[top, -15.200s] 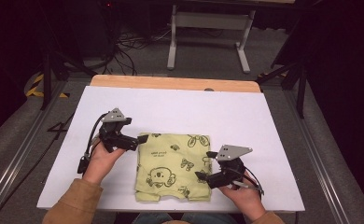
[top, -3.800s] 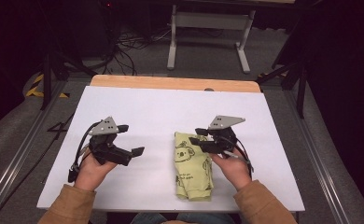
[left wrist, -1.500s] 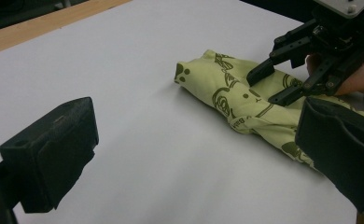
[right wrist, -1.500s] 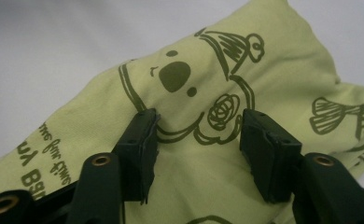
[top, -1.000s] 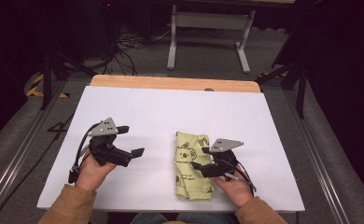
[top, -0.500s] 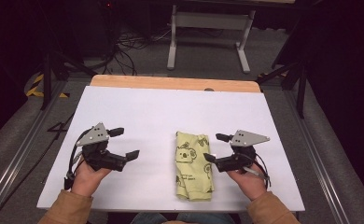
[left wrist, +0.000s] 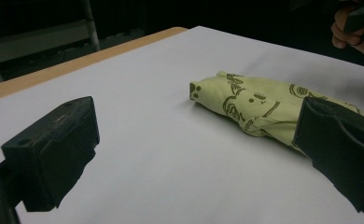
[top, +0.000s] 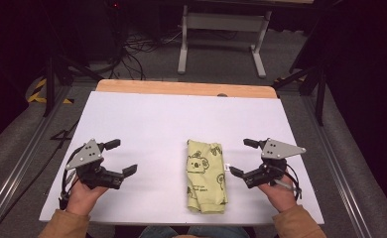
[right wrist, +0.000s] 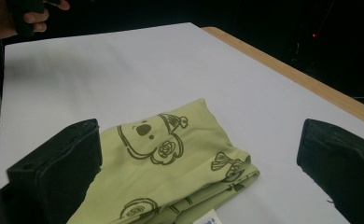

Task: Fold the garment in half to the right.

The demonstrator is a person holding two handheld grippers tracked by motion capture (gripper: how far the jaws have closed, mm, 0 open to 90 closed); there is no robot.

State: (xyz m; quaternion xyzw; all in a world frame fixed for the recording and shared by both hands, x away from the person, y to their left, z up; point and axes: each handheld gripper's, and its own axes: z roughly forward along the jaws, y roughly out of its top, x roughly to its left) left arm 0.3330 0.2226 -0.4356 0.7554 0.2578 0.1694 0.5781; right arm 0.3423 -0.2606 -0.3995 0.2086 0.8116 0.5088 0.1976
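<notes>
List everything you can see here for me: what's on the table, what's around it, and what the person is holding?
folded cloth: one, pale green with dark cartoon prints, lying near the table's front middle
small tag: one, white, at the cloth's right edge
table: one, white top with a wooden far edge
metal stand: one, grey, on the floor beyond the table
cables: several, dark, on the floor behind the table
left gripper: one, black, open, left of the cloth
right gripper: one, black, jaws just opened, right of the cloth, apart from it
</notes>
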